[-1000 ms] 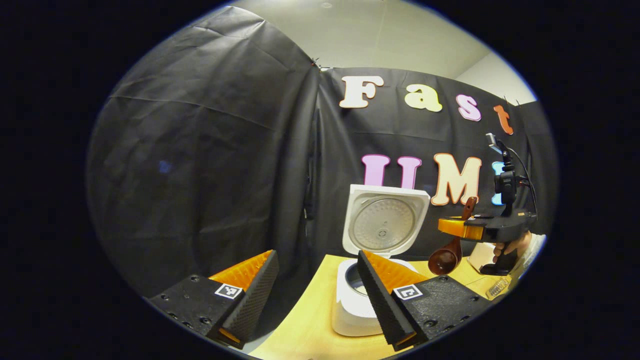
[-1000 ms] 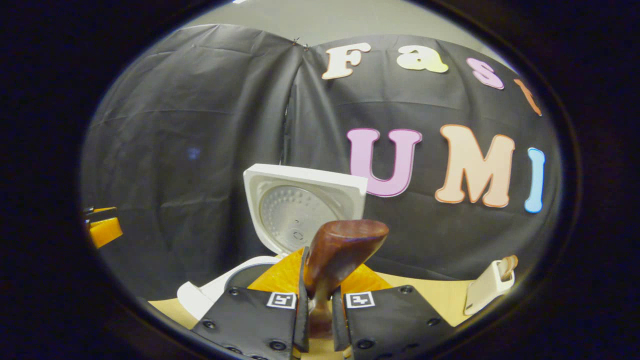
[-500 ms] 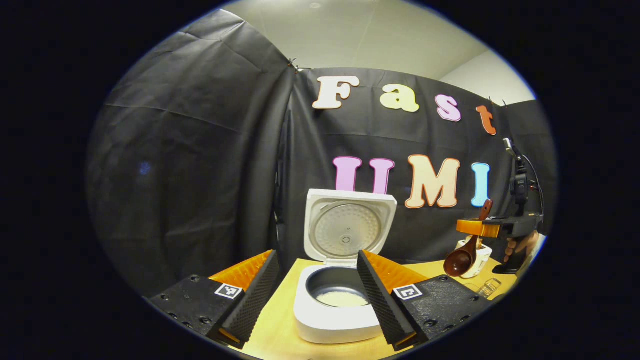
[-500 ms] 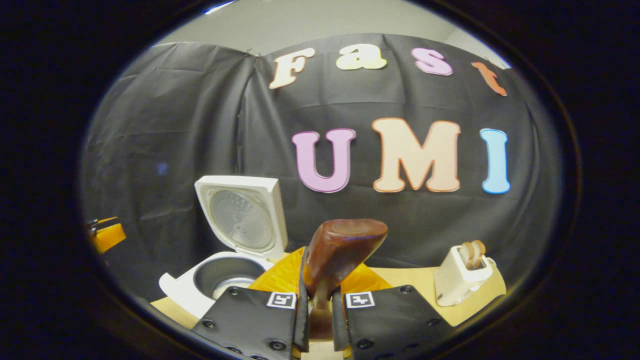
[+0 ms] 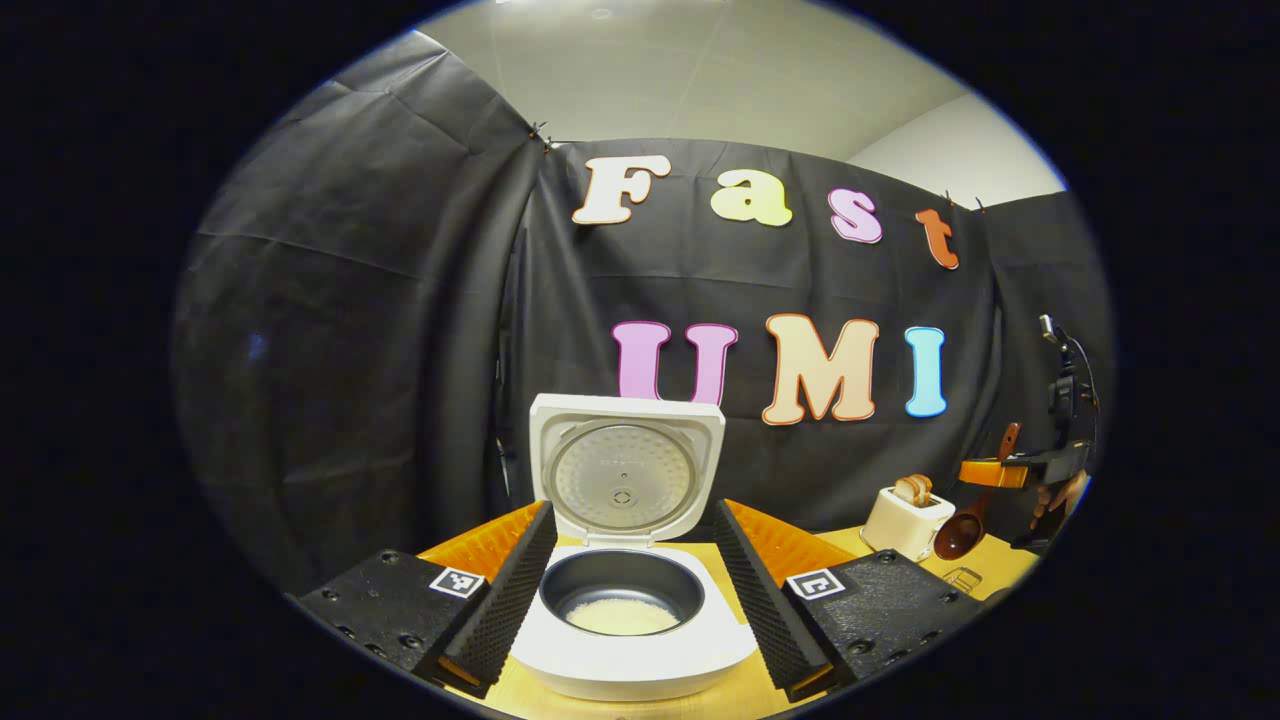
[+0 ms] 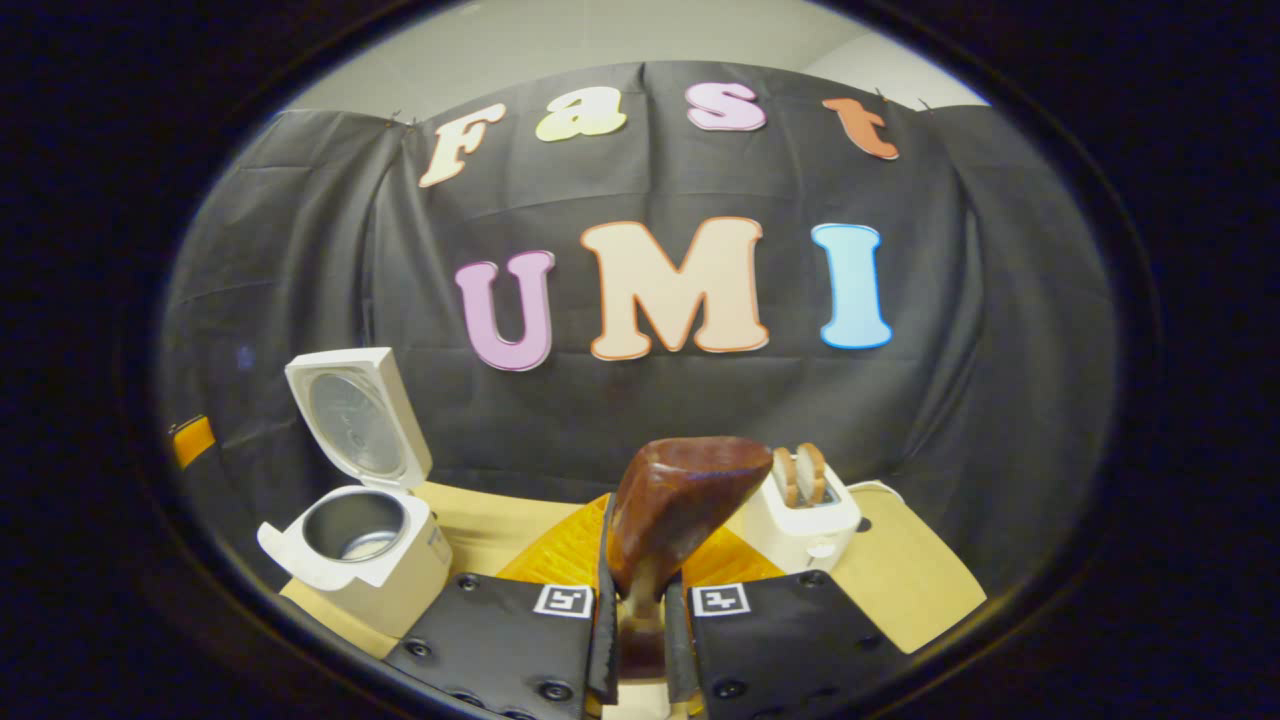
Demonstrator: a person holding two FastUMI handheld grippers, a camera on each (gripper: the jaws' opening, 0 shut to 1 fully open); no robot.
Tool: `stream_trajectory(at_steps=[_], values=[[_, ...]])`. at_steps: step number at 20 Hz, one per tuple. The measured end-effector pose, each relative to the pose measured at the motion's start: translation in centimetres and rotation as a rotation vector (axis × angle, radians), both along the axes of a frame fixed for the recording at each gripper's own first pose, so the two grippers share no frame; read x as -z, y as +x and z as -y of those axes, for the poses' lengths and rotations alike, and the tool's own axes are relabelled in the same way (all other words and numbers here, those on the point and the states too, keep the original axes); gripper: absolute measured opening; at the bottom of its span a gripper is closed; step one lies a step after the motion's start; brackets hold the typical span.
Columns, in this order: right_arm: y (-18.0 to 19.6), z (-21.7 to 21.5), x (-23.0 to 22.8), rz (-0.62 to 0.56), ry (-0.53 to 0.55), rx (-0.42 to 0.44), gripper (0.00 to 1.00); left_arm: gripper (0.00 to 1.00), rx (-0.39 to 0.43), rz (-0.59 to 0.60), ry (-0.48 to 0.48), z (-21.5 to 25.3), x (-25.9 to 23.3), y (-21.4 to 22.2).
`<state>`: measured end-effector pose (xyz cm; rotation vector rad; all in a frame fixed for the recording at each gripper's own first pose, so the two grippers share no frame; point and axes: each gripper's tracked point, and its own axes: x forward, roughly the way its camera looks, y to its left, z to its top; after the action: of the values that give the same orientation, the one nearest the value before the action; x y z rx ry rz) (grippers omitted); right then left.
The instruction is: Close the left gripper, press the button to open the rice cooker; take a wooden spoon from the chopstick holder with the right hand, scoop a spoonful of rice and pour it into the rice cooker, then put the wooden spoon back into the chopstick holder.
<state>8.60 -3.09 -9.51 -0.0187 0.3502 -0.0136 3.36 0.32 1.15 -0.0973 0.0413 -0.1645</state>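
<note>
wooden spoon [image 6: 680,510] handle hidden between tongs

table [image 6: 900,570]: light wood | on it: rice cooker [image 5: 630,625], lid up; toaster [image 6: 800,520]

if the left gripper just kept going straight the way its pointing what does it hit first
Most likely the rice cooker: in the left gripper view it sits right between the open fingers of the left gripper, with its raised lid straight ahead. Depth is hard to judge, so whether rim or lid comes first is unclear.
</note>
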Motion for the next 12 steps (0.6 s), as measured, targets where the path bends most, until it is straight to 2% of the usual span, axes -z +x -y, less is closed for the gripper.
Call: stream_trajectory(at_steps=[1,6,8,12], values=[[-0.3,1.3,0.2,-0.004,-0.007,0.015,0.2,0.93,0.006,0.002,0.005,0.8,-0.2,0.1],[-2.1,7.1,3.3,-0.071,-0.022,0.066,0.2,0.93,0.044,0.02,0.031,4.0,-1.3,0.3],[-2.5,8.7,5.1,-0.106,-0.013,0.086,0.2,0.9,0.053,0.02,0.036,4.9,-1.6,0.2],[-3.8,10.7,8.9,-0.169,0.001,0.094,0.21,0.93,0.054,0.02,0.055,6.0,-1.7,-0.3]])
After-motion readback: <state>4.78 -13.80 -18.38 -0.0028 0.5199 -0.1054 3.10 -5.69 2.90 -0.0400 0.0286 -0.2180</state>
